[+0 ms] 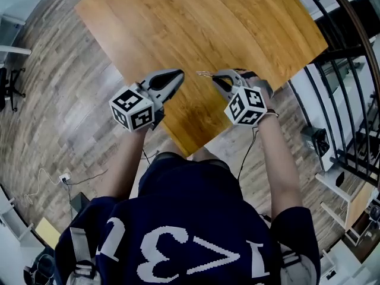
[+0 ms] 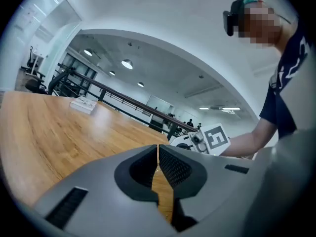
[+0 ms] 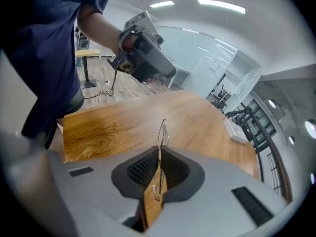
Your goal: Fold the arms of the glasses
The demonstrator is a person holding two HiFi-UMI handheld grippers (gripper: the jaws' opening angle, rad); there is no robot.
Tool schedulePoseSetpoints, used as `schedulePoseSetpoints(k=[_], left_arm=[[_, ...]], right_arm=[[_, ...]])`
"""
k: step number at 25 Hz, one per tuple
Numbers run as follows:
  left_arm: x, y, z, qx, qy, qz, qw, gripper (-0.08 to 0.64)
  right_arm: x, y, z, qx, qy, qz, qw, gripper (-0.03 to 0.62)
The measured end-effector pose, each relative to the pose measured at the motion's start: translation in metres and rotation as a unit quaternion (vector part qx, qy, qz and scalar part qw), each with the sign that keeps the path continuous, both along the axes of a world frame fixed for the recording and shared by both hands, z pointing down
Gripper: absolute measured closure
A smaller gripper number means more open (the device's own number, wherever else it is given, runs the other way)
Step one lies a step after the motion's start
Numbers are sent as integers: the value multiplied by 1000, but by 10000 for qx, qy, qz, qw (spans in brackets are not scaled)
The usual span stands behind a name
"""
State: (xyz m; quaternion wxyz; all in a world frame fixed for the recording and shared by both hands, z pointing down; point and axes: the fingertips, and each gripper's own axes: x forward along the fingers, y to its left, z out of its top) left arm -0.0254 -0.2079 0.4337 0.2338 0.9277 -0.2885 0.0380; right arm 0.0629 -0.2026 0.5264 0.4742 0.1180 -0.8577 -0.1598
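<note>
We see the left gripper [image 1: 180,73] and the right gripper [image 1: 216,76] held over the near corner of a wooden table [image 1: 249,16], their tips turned toward each other. The table fills the head view from about 10 to 2 o'clock. The person's dark blue shirt [image 1: 190,230] with white figures takes up the 6 o'clock part.

The glasses [image 1: 203,73] are thin and wire-framed. They sit between the two tips, with the left gripper at their 9 o'clock and the right gripper at their 3 o'clock. The right gripper's jaws are closed on them. In the right gripper view the dark ribbed pads pinch the wire. One loop of frame stands out past the tips toward 12 o'clock, and another stretch of wire shows in the slot below the pads. The frame is edge-on there, so we cannot tell how its arms lie. We also cannot tell whether the glasses touch the table top.

The left gripper's jaws are closed with nothing between them. In its own view the two pads meet along a thin line, and only bare wood shows through the slot beneath.

A flat white object [image 2: 84,104] lies on the far part of the table, at about 10 o'clock in the left gripper view. A black railing [image 1: 350,100] runs along the 3 o'clock side of the head view, above a wood-plank floor [image 1: 53,117].
</note>
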Motion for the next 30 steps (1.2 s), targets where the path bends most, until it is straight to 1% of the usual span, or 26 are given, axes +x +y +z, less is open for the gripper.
schedulePoseSetpoints(k=[2,4,6,9,11,13,16,18,20,22,24,26,28,30], left_arm=[[-2,1,5,131,-126,-247,9995,537],[-5,2,9,218,-200,-436,9986,537],[-10,5,13,149,-134,-519,9985,537],[-19,9,18,-55,76,-613,9981,537],[-23,10,21,-100,61,-688,9976,537],[-25,12,24,-132,37,-757,9970,537],[-29,14,27,-197,49,-880,9959,537],[-34,15,29,-220,50,-914,9956,537],[-38,15,29,-227,103,-870,9959,537],[-40,14,27,-172,129,-839,9962,537],[-40,10,22,-20,57,-854,9963,537],[-40,5,14,179,-53,-901,9958,537],[-40,-2,3,389,-135,-981,9943,537],[-40,-9,-10,626,-210,-1072,9920,537]], right_arm=[[1,-13,20,-385,-75,19,9992,555],[3,-26,39,-844,-156,132,9962,555],[2,-35,57,-1390,-240,242,9897,555],[0,-47,75,-2243,-497,307,9728,555],[2,-55,82,-2724,-721,373,9588,555],[7,-62,86,-3056,-909,451,9467,554],[12,-68,90,-3330,-1095,543,9350,554],[11,-70,92,-3359,-1148,551,9333,550],[8,-73,94,-3236,-1192,583,9368,541],[8,-78,91,-3010,-1343,719,9414,537],[9,-87,76,-2648,-1643,954,9454,538],[13,-93,49,-2176,-2056,1264,9457,549],[21,-94,14,-1673,-2476,1584,9411,558],[30,-87,-21,-1236,-2834,1808,9336,561]])
